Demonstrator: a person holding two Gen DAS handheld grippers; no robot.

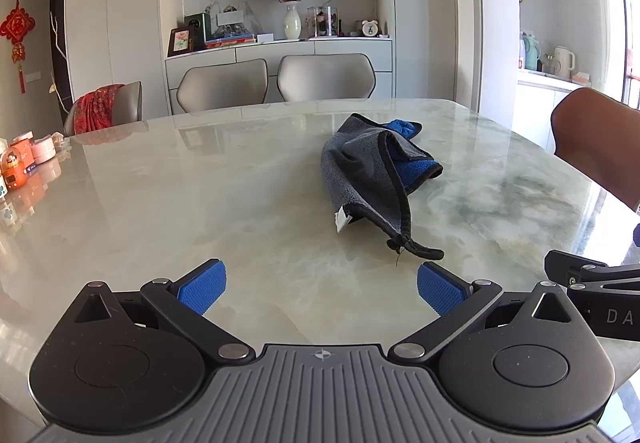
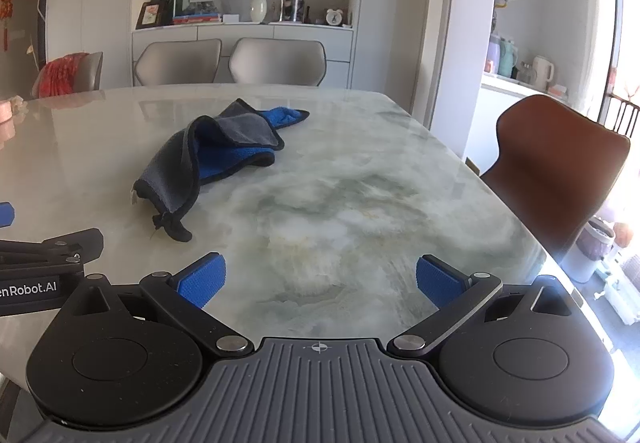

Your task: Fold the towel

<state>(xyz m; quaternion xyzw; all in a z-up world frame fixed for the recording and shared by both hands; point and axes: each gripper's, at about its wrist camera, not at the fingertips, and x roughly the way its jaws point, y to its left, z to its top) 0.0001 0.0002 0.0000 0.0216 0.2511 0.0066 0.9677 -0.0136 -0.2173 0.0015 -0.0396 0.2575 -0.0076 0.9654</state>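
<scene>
A crumpled towel (image 1: 366,167), grey on one side and blue on the other with a black hem, lies on the marble table (image 1: 200,203). It also shows in the right wrist view (image 2: 200,163). A white label sticks out at its near end, and a hem corner trails toward me. My left gripper (image 1: 321,287) is open and empty, just short of that trailing corner. My right gripper (image 2: 321,281) is open and empty over bare table, to the right of the towel.
Small jars and boxes (image 1: 24,163) stand at the table's left edge. Grey chairs (image 1: 276,81) line the far side. A brown chair (image 2: 556,163) stands at the right side. Part of the right gripper's body (image 1: 600,283) shows at the left view's right edge.
</scene>
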